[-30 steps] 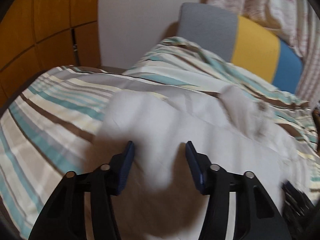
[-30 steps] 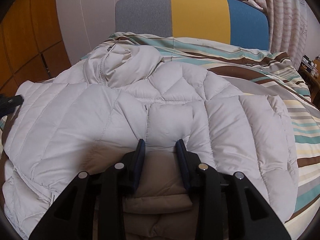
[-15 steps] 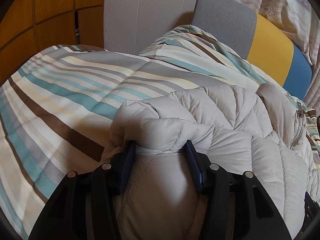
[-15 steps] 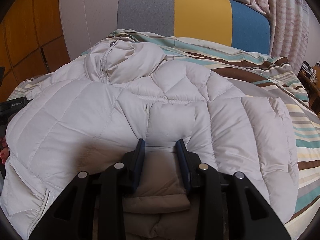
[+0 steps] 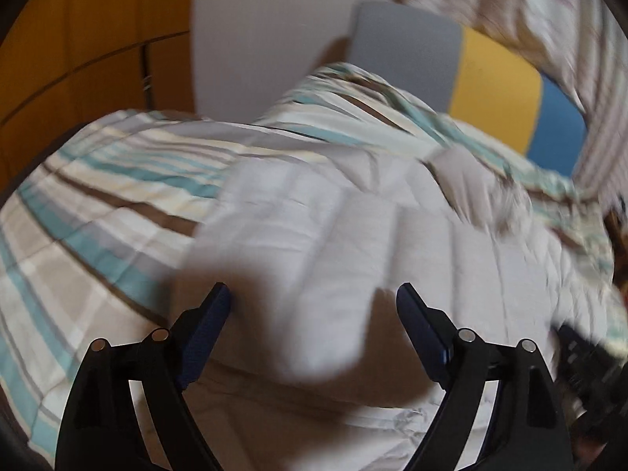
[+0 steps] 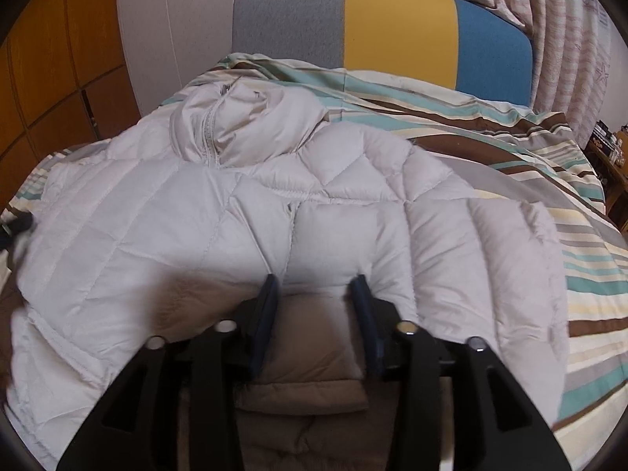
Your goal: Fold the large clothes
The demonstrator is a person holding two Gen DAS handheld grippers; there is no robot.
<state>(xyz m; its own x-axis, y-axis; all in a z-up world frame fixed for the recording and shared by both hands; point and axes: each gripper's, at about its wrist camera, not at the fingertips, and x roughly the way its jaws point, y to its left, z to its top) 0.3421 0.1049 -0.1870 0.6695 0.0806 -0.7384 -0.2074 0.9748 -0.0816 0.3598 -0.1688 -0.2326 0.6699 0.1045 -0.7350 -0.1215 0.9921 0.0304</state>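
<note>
The puffer jacket (image 6: 274,235) lies lengthwise on the bed (image 6: 549,165), collar far. The right hand-held gripper (image 6: 314,294) is opening around a hem fold. The left hand-held gripper (image 5: 314,302) is opening wide over the jacket's side, pads clear.

Warm, dim indoor light. The left wrist view is motion-blurred; the right is sharp. Both have dark, bent fisheye edges.

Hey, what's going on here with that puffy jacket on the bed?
A person with a gripper in each hand is folding a pale quilted down jacket on a bed with a striped duvet. The left gripper is opening, and its pads stand clear of the padding between them. The right gripper is opening too, with a fold of the jacket between its jaws.
</note>
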